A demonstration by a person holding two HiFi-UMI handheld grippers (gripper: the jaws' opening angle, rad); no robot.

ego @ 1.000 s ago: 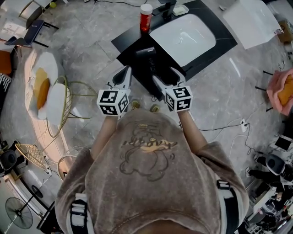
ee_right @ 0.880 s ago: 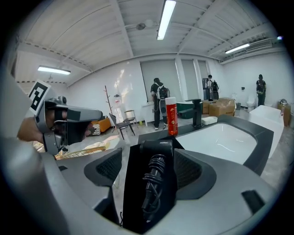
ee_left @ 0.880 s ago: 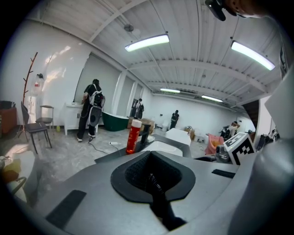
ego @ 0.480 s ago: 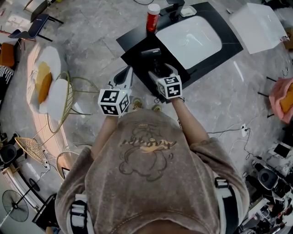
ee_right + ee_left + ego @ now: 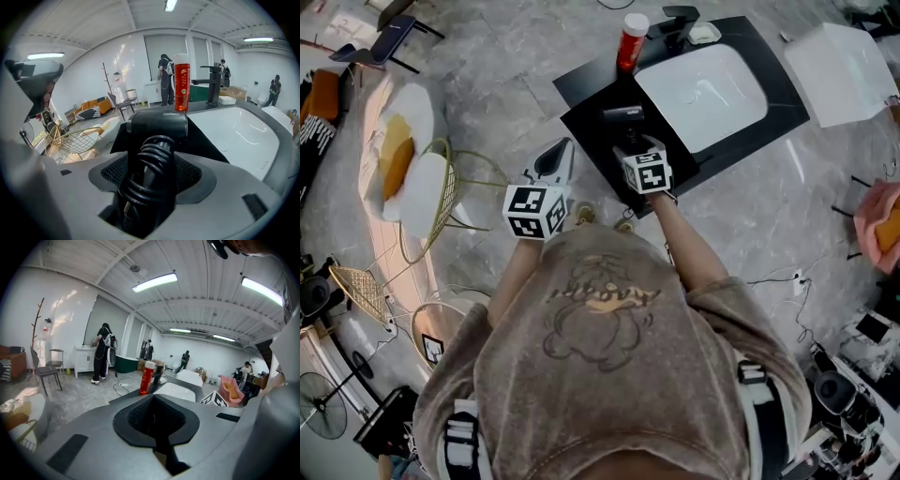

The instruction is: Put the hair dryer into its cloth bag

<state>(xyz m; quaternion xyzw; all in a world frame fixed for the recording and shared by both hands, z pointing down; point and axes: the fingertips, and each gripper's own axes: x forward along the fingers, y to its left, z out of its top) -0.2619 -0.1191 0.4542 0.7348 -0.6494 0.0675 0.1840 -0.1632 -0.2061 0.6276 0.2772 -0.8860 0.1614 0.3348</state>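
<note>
The black hair dryer (image 5: 623,117) lies on a flat black cloth (image 5: 589,120), apparently the bag, at the counter's front left. Its cord is wound round the handle. My right gripper (image 5: 630,141) has come down over that handle. In the right gripper view the coiled handle (image 5: 151,164) fills the gap, and the jaws have just been closing on it, with the pads touching the cord on both sides. The dryer's body (image 5: 157,123) points away from me. My left gripper (image 5: 559,152) hangs shut and empty to the left of the counter, and its pads (image 5: 140,416) meet with nothing between them.
A white sink basin (image 5: 703,84) fills the black counter, with a black faucet (image 5: 680,17) and a red bottle (image 5: 630,41) behind it. A wire chair with cushions (image 5: 431,187) stands at the left. A white sheet (image 5: 848,61) lies at the far right. People stand far off.
My right gripper has gone forward and down from above the counter's edge onto the dryer's handle. The left gripper has hardly shifted.
</note>
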